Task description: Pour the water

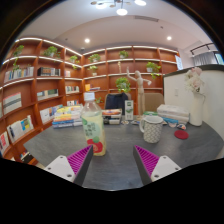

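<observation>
Gripper (113, 163) held level above the grey table (120, 170), pointing into the room. Fingers spread apart, nothing between them; the purple pads (79, 158) face each other across bare tabletop.

Bottle (93, 127) stands upright on the table at about 11 o'clock from the fingers, just ahead of the left one. Clear body, label with red and green print, cap on top. Whether it holds water cannot be told. Cup (152, 127) stands upright at about 1 o'clock, a little farther off, mouth up, pale with a patterned wall. Bottle and cup stand apart with a clear gap between them, which leaves room to come at the bottle without knocking the cup.

Judgement: pouring not begun. Bottle is the source and untouched; cup is placed as the receiver. The wide finger spread suits closing around the bottle's body, likely the first step.

Surroundings: small red object (181, 133) at 2 o'clock beyond the cup, identity unclear. Stacked books (66, 118) behind the bottle. Vase with flowers (196, 103) far right. Wooden bookshelves (40, 75) line the back walls, with potted plants on top.

Risk: tall bottle may tip if the fingers strike it off-centre.
</observation>
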Motion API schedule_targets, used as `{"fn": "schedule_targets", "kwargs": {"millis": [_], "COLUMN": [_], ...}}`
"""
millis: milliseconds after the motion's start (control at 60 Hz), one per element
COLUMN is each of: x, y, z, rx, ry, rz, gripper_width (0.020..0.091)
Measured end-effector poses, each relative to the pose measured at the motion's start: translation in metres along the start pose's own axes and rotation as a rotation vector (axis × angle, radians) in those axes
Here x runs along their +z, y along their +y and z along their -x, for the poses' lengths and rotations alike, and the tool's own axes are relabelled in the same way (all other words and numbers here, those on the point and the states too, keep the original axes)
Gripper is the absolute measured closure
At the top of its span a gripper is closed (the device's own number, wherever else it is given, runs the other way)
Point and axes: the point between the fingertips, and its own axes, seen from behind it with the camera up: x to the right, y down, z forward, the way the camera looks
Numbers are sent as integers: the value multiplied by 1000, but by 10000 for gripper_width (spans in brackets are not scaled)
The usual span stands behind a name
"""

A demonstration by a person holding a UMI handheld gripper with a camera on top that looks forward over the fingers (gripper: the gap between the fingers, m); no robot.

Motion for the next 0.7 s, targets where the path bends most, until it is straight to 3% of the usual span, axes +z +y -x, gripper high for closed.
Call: {"fn": "schedule_targets", "kwargs": {"millis": [117,450,567,650,700], "x": [43,116,128,133,132], "y": [17,-23,-34,-40,-40], "z": [69,106,101,91,92], "rx": [-22,-79,-65,-85,-93], "ry": [-44,-56,-36,8,6], "rz": [-20,-85,-121,-142,-149], "gripper_width": [279,292,412,608,632]}}
